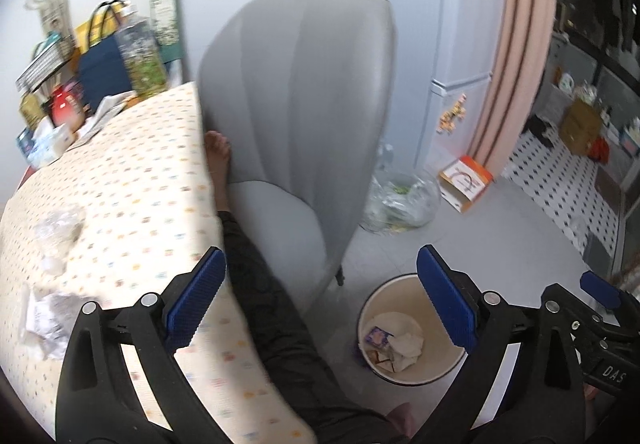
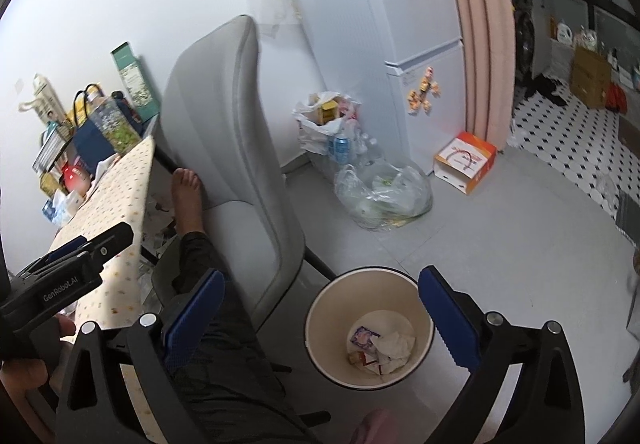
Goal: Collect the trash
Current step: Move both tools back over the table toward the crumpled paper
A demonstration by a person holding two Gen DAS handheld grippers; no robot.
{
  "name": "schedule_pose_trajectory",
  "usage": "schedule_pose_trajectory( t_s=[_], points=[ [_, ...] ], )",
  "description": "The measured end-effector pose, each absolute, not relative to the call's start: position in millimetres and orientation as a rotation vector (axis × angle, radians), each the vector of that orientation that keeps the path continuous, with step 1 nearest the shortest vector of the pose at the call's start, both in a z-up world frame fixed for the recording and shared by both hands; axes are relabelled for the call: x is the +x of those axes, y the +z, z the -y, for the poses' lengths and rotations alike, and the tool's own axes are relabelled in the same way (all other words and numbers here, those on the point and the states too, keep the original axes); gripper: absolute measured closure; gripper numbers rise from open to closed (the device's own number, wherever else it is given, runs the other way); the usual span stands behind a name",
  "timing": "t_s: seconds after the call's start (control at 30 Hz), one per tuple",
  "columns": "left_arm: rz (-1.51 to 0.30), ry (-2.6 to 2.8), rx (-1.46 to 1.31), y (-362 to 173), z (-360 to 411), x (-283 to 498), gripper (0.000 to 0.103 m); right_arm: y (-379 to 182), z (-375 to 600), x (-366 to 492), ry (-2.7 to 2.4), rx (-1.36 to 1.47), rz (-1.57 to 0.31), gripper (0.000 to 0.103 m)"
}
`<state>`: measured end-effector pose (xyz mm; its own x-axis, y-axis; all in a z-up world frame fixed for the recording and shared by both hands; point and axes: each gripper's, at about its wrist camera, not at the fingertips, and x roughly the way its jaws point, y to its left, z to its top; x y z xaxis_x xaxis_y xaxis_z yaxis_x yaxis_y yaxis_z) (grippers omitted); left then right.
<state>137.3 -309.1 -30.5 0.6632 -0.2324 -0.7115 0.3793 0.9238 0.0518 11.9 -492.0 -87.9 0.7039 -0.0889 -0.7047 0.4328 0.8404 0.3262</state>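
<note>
A cream trash bin (image 1: 400, 296) (image 2: 360, 292) stands on the grey floor beside the chair. In it lie crumpled white paper (image 1: 406, 344) (image 2: 394, 346) and a colourful wrapper (image 1: 378, 336) (image 2: 362, 336). My left gripper (image 1: 320, 256) is open and empty, held over the table edge and the bin's left side. My right gripper (image 2: 322, 274) is open too, with nothing between its blue pads, and hangs above the bin. On the dotted tablecloth (image 1: 140, 164) lie a crumpled clear plastic piece (image 1: 60, 228) and a crumpled paper slip (image 1: 44, 320).
A grey chair (image 1: 300, 104) (image 2: 232, 148) stands close to the table, with a person's leg and bare foot (image 2: 186, 192) resting against it. Clear plastic bags of bottles (image 2: 384, 196), an orange box (image 2: 464, 160) and a white fridge (image 2: 424, 84) stand behind. Bags and boxes crowd the table's far end (image 1: 100, 72).
</note>
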Motion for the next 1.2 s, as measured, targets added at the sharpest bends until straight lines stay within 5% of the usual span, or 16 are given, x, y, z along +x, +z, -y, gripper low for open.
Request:
schedule_pose_trajectory(
  t_s=[1.2],
  points=[
    [-0.692, 0.002, -0.135, -14, 14, 116, 0.008, -31, 238, 79, 0.051, 0.204, -0.76, 0.008]
  ],
)
